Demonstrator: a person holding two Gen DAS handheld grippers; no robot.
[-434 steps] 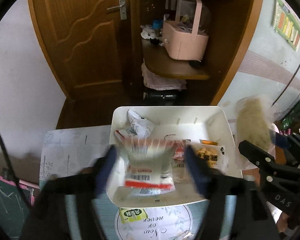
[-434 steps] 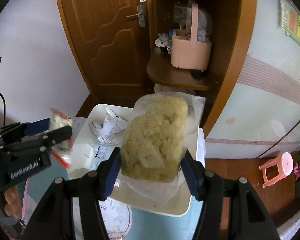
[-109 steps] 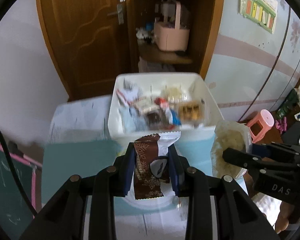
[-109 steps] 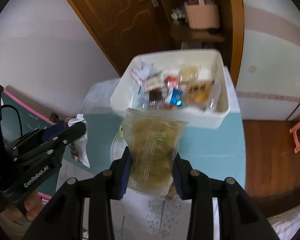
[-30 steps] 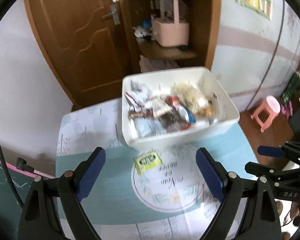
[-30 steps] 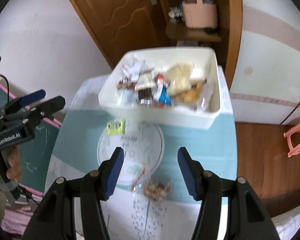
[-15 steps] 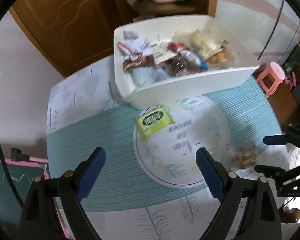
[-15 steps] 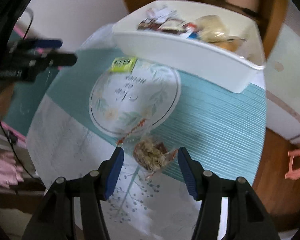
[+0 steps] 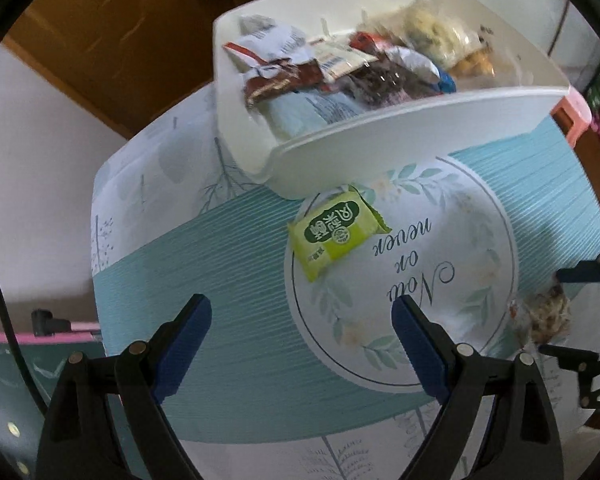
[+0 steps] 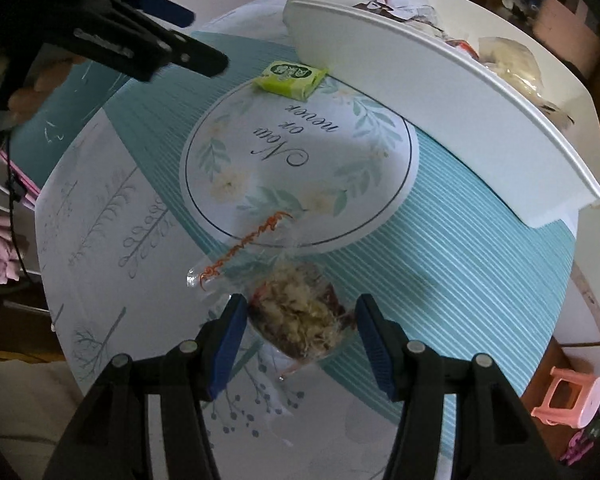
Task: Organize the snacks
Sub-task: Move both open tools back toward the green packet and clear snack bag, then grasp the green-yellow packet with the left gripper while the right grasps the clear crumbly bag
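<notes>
White bin [image 9: 380, 148] sits at far edge of tablecloth, heaped w/ mixed snack packs. Green packet [image 9: 338, 236], flat, label up, lies just in front of bin's near wall, one corner abt touching it. Clear bag [image 10: 296, 320] w/ pale shredded snack + dark bits, orange-red seal strip, lies flat well apart from bin, near side, opposite bin's right half.

Black gripper [image 9: 300, 312], blue pads [image 9: 180, 344]

Two loose snack packets [image 9: 337, 233] [image 10: 298, 322], one bin [image 9: 400, 136]
</notes>
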